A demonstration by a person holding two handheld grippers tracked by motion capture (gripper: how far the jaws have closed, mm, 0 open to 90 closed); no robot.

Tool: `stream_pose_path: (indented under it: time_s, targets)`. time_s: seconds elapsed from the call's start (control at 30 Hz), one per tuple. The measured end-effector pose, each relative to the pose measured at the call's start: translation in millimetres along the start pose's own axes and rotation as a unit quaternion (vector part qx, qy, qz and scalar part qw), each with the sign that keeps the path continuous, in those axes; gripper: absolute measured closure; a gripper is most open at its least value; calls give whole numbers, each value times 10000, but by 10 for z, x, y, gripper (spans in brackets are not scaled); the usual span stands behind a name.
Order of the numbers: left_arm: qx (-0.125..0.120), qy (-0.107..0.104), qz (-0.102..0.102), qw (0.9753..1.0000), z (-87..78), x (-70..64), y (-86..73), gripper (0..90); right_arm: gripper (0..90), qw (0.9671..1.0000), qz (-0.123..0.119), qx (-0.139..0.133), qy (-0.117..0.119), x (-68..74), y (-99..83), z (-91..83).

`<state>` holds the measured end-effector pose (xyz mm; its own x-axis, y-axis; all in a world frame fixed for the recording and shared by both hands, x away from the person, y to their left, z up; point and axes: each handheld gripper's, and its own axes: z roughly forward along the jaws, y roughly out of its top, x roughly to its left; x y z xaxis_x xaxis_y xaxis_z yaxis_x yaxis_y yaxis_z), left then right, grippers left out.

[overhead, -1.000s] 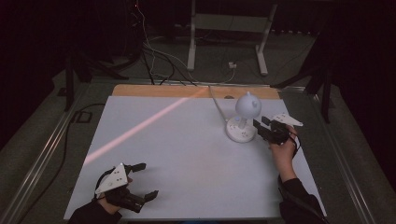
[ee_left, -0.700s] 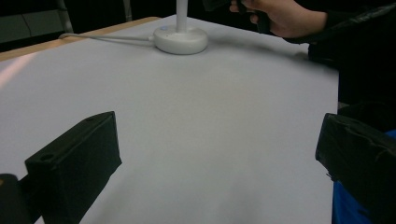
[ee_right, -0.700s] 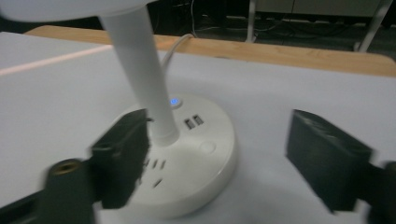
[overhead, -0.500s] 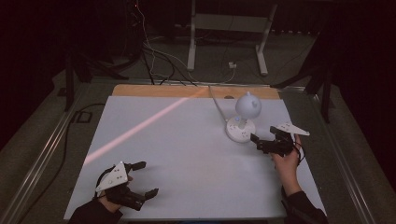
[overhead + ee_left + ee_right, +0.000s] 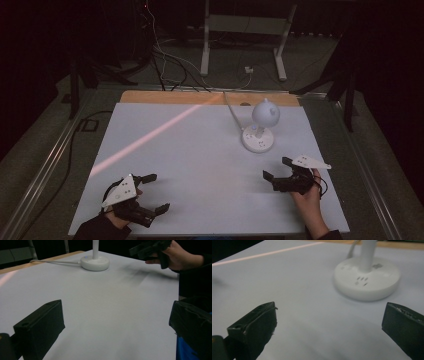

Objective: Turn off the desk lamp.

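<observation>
A smooth white sheet (image 5: 200, 165) covers the table. A white lamp (image 5: 260, 127) with a round flat base and a ball-shaped head stands near the far right. The right gripper (image 5: 277, 168) has moved back from the lamp toward the person, jaws wide and empty. The left gripper (image 5: 154, 192) stays near the front edge, jaws wide too.
</observation>
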<state>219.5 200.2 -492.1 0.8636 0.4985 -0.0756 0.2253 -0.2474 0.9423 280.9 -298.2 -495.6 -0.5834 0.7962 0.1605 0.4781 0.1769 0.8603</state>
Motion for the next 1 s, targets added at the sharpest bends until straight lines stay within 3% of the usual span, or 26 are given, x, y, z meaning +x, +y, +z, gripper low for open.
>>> stream_pose_path:
  time_s: [0.17,0.37,0.47,0.67,1.0]
  targets:
    - [10,11,-17,10000,15,13,-2,6,0,9997,-101,144,157,51,-106,-97]
    - [22,13,17,10000,13,0,3,6,0,9993,-242,300,27,76,-216,-198]
    - [9,3,-23,10000,20,11,1,6,0,9989,-354,302,68,99,-259,-223]
    - [-11,4,-15,10000,20,6,7,6,0,9974,-541,237,415,104,-241,-158]
    - [4,12,-13,10000,24,9,7,6,0,9954,-682,428,524,145,-244,-113]
